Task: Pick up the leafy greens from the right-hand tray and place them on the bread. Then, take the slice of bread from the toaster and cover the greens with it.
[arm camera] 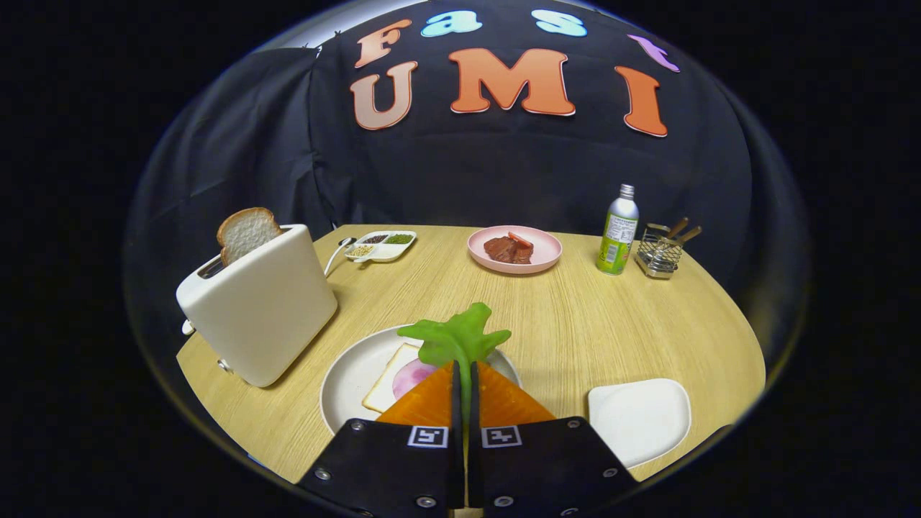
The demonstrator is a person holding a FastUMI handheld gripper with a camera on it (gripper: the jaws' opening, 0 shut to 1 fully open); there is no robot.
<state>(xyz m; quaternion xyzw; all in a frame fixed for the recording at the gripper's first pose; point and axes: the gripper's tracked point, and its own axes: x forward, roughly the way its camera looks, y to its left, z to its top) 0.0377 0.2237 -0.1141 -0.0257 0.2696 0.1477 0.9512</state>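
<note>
Leafy greens (457,337) pinched between tool (464,370) fingers, above bread (392,378).

The gripper (465,374) clamps leafy greens (457,338) above the plated bread (392,378), toaster (259,309) left, tray (639,419) right.

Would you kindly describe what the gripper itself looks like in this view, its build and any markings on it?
The gripper has two flat black housing plates side by side, studded with silver screws around their edges. Each plate carries a small square black-and-white fiducial tag near the inner top corner. Two wedge-shaped, ribbed fingers taper forward from the plates to a narrow tip.
</note>
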